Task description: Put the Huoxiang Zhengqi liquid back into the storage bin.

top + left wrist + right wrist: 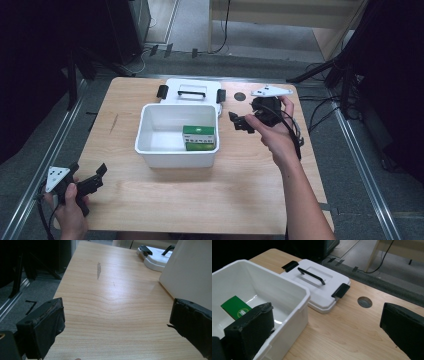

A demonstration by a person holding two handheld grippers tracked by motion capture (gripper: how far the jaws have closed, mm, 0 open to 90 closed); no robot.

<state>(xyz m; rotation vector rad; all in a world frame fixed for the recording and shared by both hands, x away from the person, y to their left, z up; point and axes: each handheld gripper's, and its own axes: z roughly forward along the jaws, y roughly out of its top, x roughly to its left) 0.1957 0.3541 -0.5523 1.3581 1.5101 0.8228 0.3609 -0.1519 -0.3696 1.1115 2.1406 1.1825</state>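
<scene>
The wooden table (pixel 165 200) lies bare around the white bin (pixel 150 150). The green box (pixel 198 137) sits inside at about four o'clock, seemingly against the wall. The right gripper (pixel 243 122), at three o'clock of the bin, and the left gripper (pixel 95 177), at seven, gape empty.

Glossy white plastic bin (pixel 150 131), matt wood-grain table (pixel 240 185), printed green carton (pixel 198 137)

Recording lab: wooden table (pixel 200 200) on grey carpet (pixel 260 55), ringed by black tripod stands (pixel 345 75), floor rails (pixel 370 170) and trailing cables (pixel 225 30).

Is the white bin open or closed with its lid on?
Open: the white bin has no cover; its lid lies flat on the table behind it, and a green box sits inside.
</scene>
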